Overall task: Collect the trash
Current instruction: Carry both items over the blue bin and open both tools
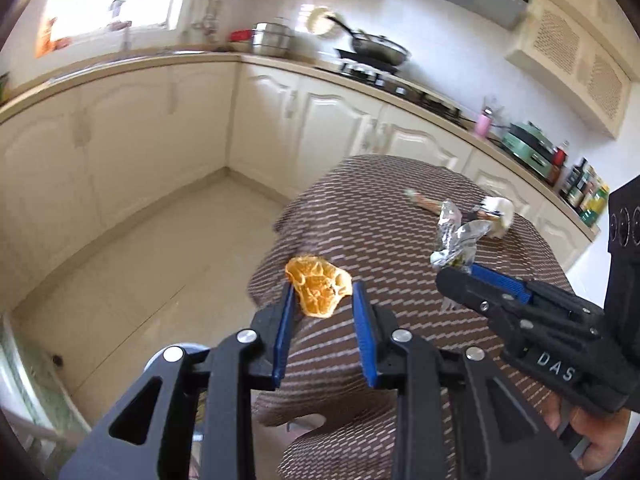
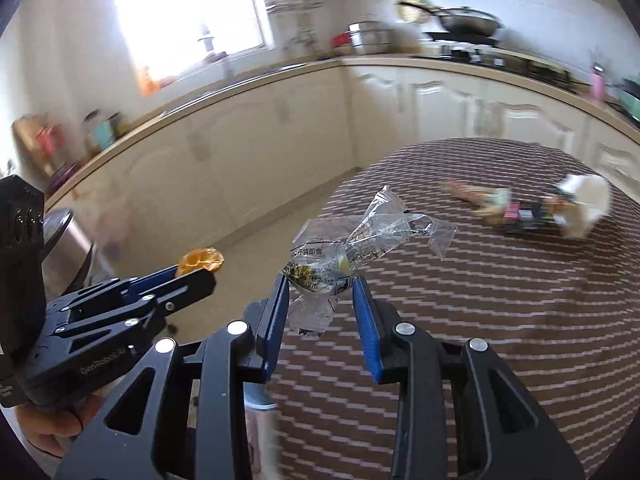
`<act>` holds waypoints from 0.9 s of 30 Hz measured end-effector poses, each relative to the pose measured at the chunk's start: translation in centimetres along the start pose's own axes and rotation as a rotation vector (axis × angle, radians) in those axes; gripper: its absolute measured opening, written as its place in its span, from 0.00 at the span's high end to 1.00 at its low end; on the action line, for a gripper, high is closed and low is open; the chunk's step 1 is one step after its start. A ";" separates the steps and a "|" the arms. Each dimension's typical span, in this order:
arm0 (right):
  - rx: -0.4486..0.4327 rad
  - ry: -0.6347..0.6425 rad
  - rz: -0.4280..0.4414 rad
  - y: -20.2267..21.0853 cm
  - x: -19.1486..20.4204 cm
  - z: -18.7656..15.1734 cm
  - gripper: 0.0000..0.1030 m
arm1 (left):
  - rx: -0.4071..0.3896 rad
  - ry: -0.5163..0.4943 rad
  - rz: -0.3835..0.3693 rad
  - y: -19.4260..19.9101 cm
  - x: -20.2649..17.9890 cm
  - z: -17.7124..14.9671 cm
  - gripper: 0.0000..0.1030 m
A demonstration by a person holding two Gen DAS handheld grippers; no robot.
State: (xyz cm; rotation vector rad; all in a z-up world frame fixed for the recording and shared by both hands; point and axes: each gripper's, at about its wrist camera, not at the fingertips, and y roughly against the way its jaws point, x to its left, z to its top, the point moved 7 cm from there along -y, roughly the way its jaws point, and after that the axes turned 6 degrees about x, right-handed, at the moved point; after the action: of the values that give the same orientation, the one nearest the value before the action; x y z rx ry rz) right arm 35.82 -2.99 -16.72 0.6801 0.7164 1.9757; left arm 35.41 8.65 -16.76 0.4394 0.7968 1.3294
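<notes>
Left gripper (image 1: 320,300) pinching orange peel (image 1: 319,290) – right gripper (image 2: 320,294) gripping clear wrapper (image 2: 352,248), both at table edge (image 1: 272,264)

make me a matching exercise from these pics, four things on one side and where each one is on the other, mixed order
Things:
1. dried orange peel piece
2. crumpled clear plastic wrapper
3. white crumpled tissue
4. dark frying pan

Places:
A. on the stove at the back counter
B. in the right claw
C. lying on the brown striped tablecloth
D. in the left claw

Pairs: 1-D, 2-B, 3-C, 4-A
</notes>
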 end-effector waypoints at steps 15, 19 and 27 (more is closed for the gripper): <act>0.175 0.143 0.098 -10.8 11.7 -2.8 0.70 | 0.130 0.236 0.102 -2.4 15.5 -7.0 0.73; 0.230 0.150 0.087 -14.0 12.1 -4.1 0.70 | 0.188 0.277 0.105 -4.8 17.8 -8.8 0.73; 0.299 0.150 0.067 -18.3 11.9 -5.6 0.70 | 0.213 0.363 0.069 -7.9 20.5 -8.8 0.66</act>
State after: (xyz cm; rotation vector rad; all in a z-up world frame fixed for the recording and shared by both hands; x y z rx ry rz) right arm 36.84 14.10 -31.39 0.7447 1.1080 2.0157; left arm 35.18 25.39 -33.53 0.4003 1.2422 1.4144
